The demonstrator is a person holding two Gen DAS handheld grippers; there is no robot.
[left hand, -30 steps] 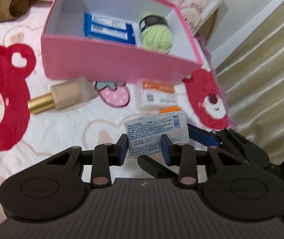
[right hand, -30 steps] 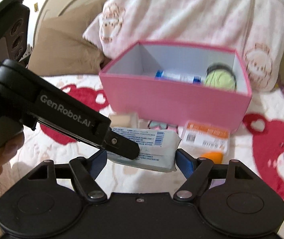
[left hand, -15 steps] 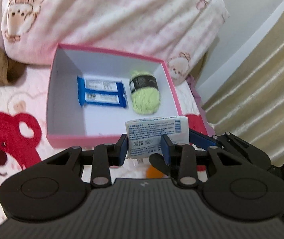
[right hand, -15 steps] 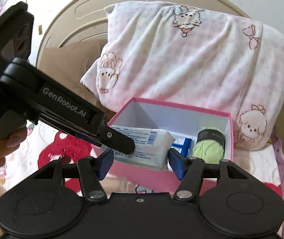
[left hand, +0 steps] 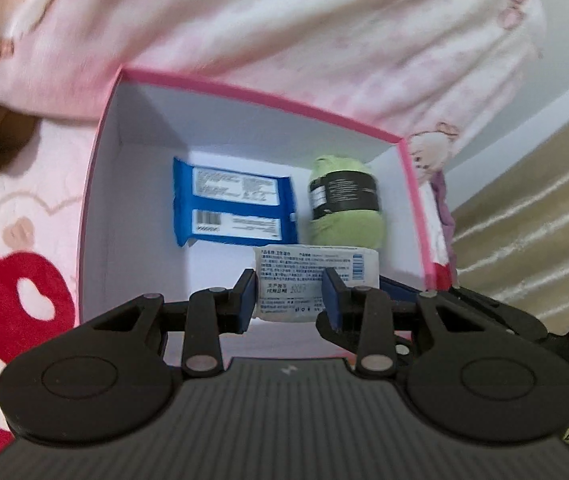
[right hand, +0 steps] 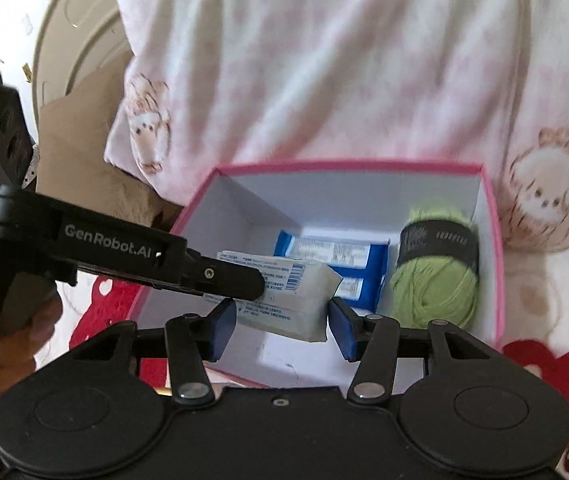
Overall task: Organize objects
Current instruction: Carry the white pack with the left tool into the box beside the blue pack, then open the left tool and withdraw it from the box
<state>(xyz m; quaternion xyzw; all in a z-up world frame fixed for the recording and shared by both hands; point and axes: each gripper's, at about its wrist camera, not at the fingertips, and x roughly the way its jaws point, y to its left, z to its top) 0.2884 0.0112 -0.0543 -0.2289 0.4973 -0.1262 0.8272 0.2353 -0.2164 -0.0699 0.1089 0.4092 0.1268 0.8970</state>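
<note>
Wipes pack held over pink box, both claws on it.

Left claw (left hand: 290,298) was clenched on the white pack (left hand: 316,280), lower centre of frame, above the box (left hand: 244,92) floor; likely carried there for dropping in w/ the rest. Right claw (right hand: 282,326) straddled the same pack (right hand: 296,296), jaws closing, pads v. near its ends but not clearly pressing, prob. to steady it. Inside box: blue packet (right hand: 336,264) mid-floor, green yarn (right hand: 436,276) at right, beside each other. Box sat on bear-print bed (left hand: 16,292), pillow (right hand: 324,60) behind, upper frame.
</note>
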